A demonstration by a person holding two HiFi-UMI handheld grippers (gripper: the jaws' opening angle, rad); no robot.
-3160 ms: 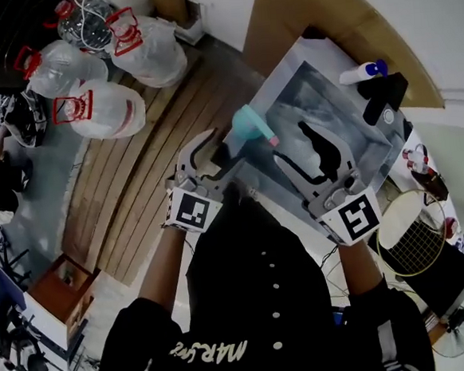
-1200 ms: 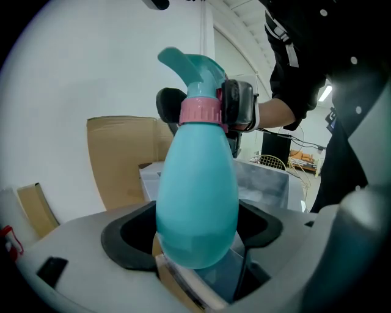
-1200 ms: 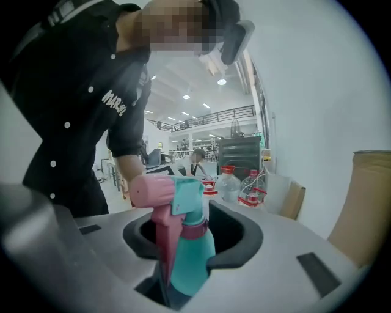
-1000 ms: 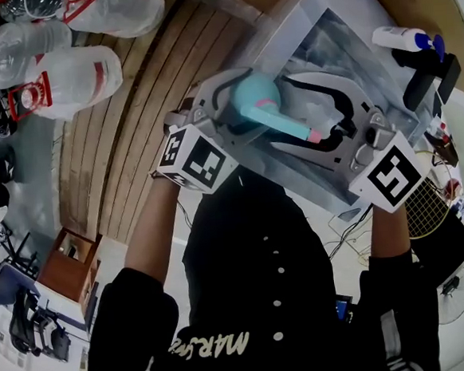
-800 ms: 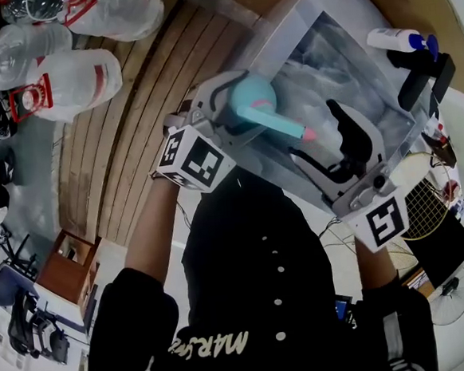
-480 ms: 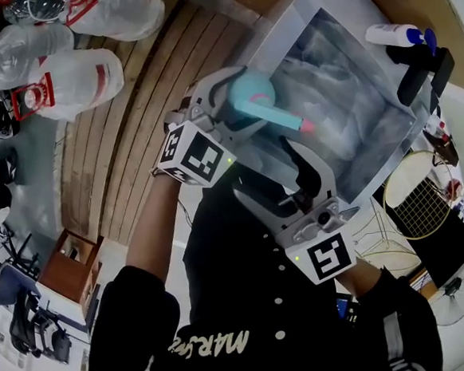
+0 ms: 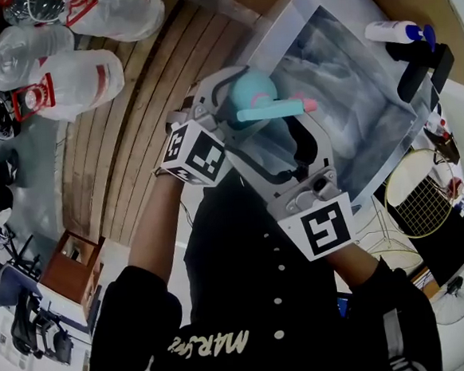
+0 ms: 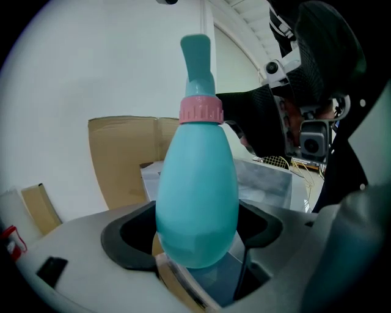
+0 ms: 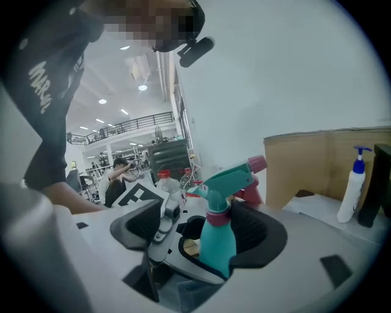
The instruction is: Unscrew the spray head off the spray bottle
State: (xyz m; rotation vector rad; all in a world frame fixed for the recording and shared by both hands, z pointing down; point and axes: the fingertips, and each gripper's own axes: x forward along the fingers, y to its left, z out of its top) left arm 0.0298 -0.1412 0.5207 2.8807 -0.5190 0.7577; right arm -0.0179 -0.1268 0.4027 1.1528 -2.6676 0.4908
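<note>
A teal spray bottle (image 7: 248, 87) with a pink collar (image 8: 201, 110) is held up in the air over the table edge. My left gripper (image 7: 237, 100) is shut on its egg-shaped body (image 8: 197, 183), pads pressing both sides. The teal spray head (image 7: 270, 110) is on the neck, its pink nozzle pointing right. My right gripper (image 7: 269, 134) reaches in from below. In the right gripper view its jaws are opening and stand wide around the bottle's neck (image 9: 218, 238), and the pads do not press on it. The trigger head (image 9: 226, 180) rises above them.
A table with a grey sheet (image 7: 351, 75) lies behind the bottle. On its far corner are a white pump bottle (image 7: 396, 30) and a black object (image 7: 423, 69). Bagged water jugs (image 7: 72, 81) sit on the plank floor at left. A racket (image 7: 417, 202) lies at right.
My right gripper left the spray head, swung down toward the person's body and came back up under the bottle with wider jaws. The nozzle turned from lower right to level right.
</note>
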